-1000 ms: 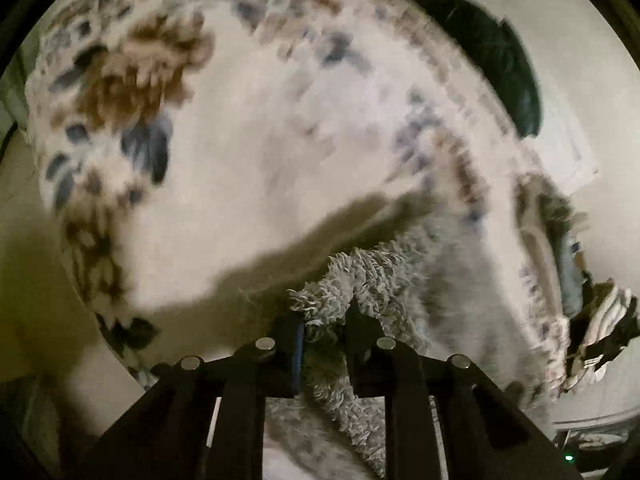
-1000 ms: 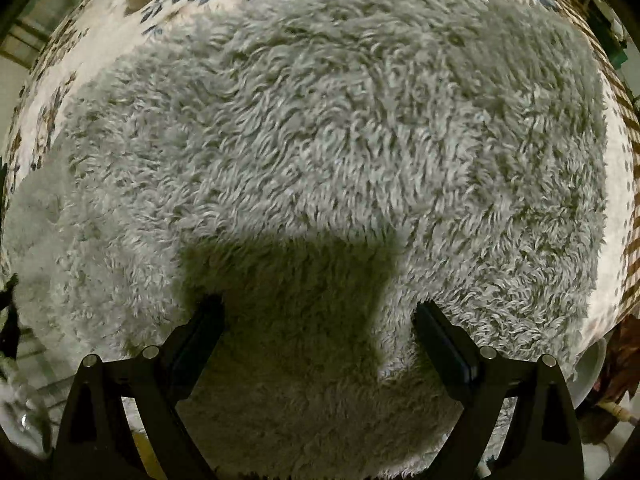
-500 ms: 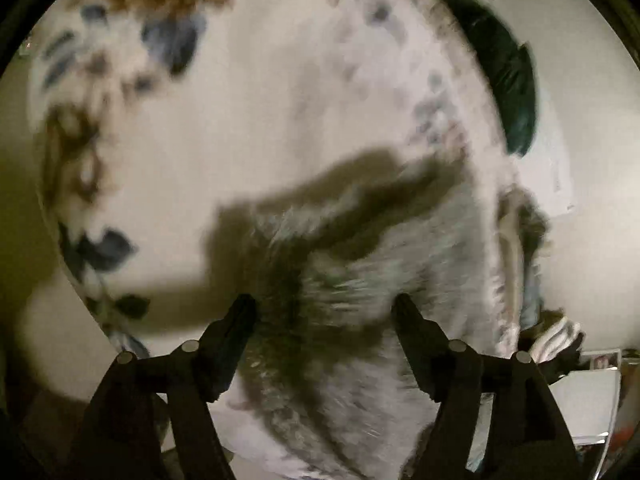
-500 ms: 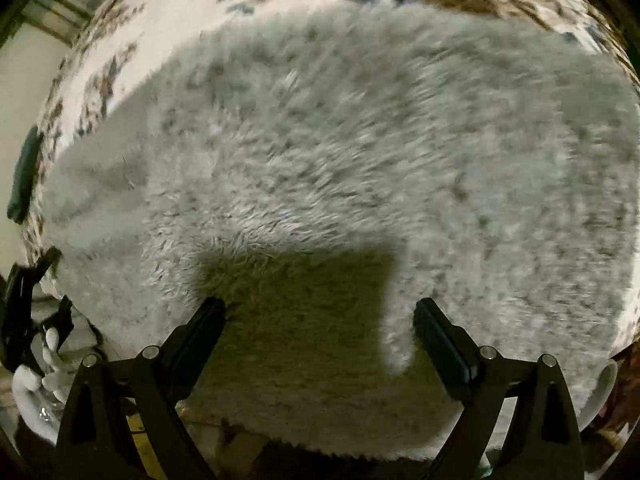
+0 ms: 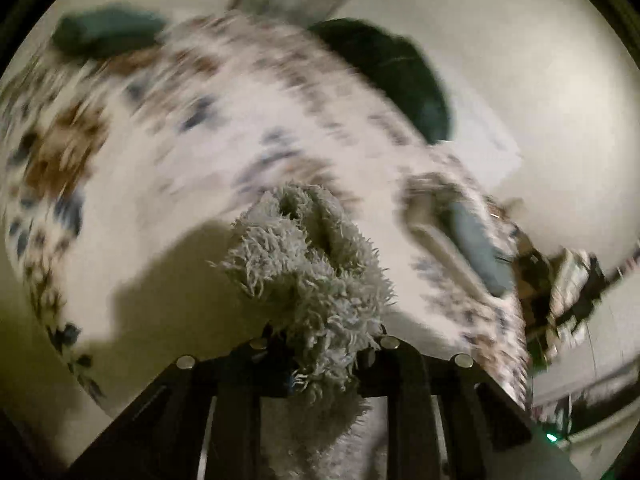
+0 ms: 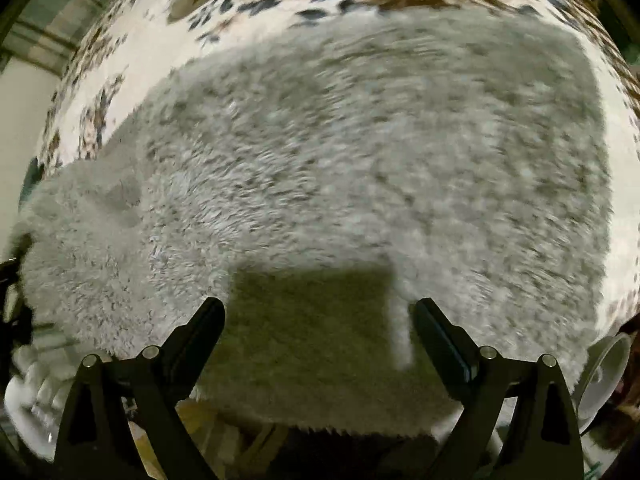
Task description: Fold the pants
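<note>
Two grippers working: my left gripper (image 5: 320, 354) pinching pants (image 5: 308, 276) bunch, probably lifting above bedspread (image 5: 168, 168); right gripper (image 6: 320, 344) hovering agape, pants (image 6: 340, 168) lying directly ahead.

Both grippers, left (image 5: 324, 350) and right (image 6: 319, 334), show matte black angular fingers (image 6: 202, 334) studded with round silver bolts (image 6: 488, 353) at six o'clock.
</note>
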`<state>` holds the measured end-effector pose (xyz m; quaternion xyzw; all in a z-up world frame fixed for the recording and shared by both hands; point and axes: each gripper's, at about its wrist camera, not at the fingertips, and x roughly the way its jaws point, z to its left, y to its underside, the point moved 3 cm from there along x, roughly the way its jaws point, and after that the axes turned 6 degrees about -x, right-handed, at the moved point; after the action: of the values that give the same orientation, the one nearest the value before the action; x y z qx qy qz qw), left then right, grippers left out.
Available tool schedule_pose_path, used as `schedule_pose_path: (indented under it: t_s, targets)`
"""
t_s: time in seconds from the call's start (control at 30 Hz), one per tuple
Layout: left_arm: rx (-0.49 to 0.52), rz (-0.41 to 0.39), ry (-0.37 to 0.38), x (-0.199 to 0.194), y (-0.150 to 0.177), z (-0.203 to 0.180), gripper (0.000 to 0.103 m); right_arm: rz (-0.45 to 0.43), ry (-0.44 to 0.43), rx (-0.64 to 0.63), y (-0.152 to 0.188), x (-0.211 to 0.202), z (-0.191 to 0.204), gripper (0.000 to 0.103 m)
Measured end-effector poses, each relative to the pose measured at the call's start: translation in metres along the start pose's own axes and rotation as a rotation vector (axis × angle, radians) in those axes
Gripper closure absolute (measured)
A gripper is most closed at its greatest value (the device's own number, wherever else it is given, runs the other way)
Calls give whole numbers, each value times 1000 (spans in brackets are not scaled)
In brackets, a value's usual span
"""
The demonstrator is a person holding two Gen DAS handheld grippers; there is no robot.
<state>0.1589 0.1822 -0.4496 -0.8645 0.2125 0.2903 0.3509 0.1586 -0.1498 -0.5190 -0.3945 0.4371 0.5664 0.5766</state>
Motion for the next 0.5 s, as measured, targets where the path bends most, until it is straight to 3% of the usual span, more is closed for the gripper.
schedule_pose_path:
  t_s: [0.2,0.33,0.5]
  targets:
    - [210,48,178,-37,44,-133,86,-33,-28,94,17,-32,-54,6]
    - [336,179,258,-19,113,-211,86,-42,-18,169,39,-49,-101,6]
    - [501,381,263,34,222,-273,86,-42,12,302,73,-62,-171,6]
